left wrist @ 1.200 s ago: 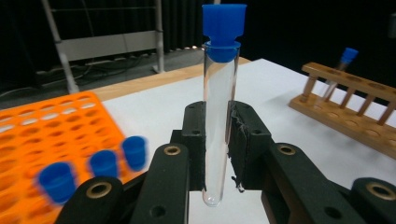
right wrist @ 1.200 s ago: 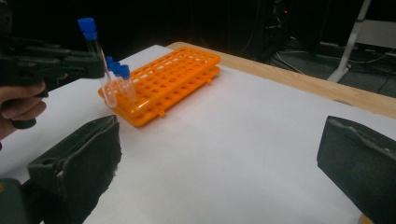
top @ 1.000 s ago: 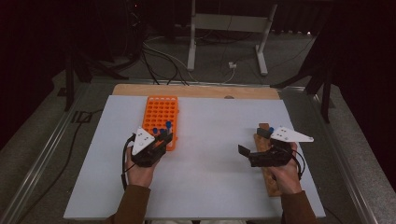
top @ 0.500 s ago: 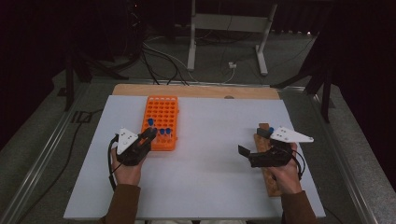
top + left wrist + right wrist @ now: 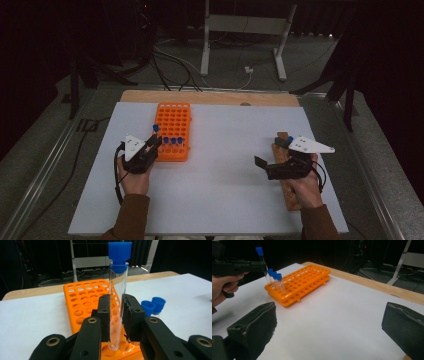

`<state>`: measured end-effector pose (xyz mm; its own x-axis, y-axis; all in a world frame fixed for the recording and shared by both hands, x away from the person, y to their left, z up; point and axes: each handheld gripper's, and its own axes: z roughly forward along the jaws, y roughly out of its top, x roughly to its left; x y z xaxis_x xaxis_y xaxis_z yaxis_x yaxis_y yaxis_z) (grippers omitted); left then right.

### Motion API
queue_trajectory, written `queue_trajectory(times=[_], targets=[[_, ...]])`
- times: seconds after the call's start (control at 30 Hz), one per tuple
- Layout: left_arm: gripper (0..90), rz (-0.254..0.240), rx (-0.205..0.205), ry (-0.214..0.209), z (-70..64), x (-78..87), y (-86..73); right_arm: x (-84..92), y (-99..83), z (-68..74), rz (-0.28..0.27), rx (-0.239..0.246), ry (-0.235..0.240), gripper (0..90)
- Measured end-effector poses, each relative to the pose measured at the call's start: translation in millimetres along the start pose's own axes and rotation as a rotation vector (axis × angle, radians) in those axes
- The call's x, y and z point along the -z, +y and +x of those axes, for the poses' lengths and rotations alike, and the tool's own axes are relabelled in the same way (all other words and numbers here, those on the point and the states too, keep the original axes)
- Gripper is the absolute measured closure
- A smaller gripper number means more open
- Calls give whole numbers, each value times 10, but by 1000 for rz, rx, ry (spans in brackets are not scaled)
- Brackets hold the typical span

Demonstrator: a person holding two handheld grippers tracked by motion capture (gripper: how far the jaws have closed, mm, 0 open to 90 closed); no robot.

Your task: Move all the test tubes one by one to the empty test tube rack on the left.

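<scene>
An orange tube rack lies on the white board, left of centre. My left gripper is at the rack's near left corner, shut on a clear test tube with a blue cap. In the left gripper view the tube stands upright between the pads, its round lower end at the near row of holes of the rack. Three blue-capped tubes stand in the near row. My right gripper is far to the right, open and holding nothing, with its jaws wide apart.
A narrow wooden strip lies under the right hand near the board's right edge. A wooden bar runs along the far edge of the white board. Cables and a metal stand sit on the floor beyond.
The left hand has carried the tube leftward along the rack's near end and slightly lower. The right hand has stayed put.
</scene>
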<state>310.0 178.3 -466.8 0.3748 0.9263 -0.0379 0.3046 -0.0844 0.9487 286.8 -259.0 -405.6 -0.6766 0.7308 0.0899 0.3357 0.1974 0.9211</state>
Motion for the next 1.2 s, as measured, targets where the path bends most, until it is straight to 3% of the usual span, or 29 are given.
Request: queue_trajectory(times=[0.33,0.67,1.0,1.2], targets=[[783,40,16,10,42,-87,-129,3,-3,-7,-3,-2,2,0],[785,136,-34,12,21,-156,-234,8,-4,-6,-3,-2,5,0],[788,179,-42,2,24,-148,-250,14,-1,-3,-6,-2,7,0],[788,217,-67,9,-4,-186,-293,14,-2,-10,-6,-3,6,0]])
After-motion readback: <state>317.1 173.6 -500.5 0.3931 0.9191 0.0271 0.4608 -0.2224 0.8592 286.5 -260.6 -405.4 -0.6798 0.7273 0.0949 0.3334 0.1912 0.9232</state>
